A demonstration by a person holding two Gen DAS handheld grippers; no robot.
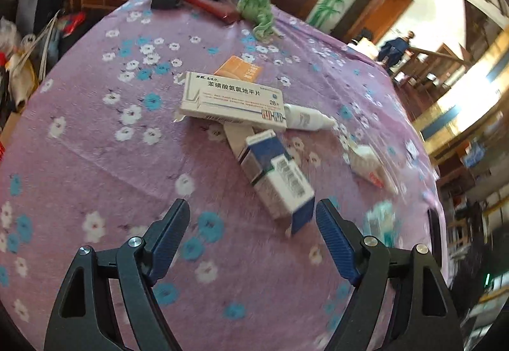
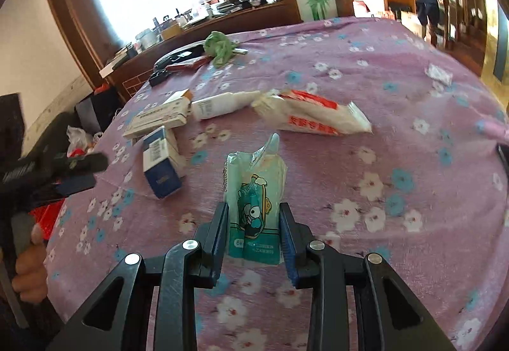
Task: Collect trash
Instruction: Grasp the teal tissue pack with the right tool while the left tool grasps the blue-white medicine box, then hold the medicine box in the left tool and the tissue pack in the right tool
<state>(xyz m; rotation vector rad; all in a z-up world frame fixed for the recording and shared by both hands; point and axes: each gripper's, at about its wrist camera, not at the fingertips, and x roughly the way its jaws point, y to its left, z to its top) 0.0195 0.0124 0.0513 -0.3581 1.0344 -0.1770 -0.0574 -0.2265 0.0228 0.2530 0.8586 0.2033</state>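
On the purple flowered tablecloth [image 1: 95,144] lies a blue-and-white carton [image 1: 276,182], its near end between the fingers of my left gripper [image 1: 251,211], which stands open and closer to it on the right side. Behind it are a large white medicine box [image 1: 232,103], an orange card [image 1: 238,68], a white bottle [image 1: 305,119] and a white-and-red wrapper [image 1: 366,163]. My right gripper [image 2: 253,208] is shut on a teal tissue pack [image 2: 254,192], held upright above the cloth [image 2: 381,80]. The left gripper [image 2: 92,173] shows at the left edge of the right wrist view, near the blue-and-white carton [image 2: 162,166].
A crumpled green bag [image 1: 259,14], a red object [image 1: 210,6] and black items lie at the table's far end. A small white scrap [image 2: 439,74] sits at the right. Clutter stands on the floor left of the table. A person [image 2: 428,1] stands by the stairs.
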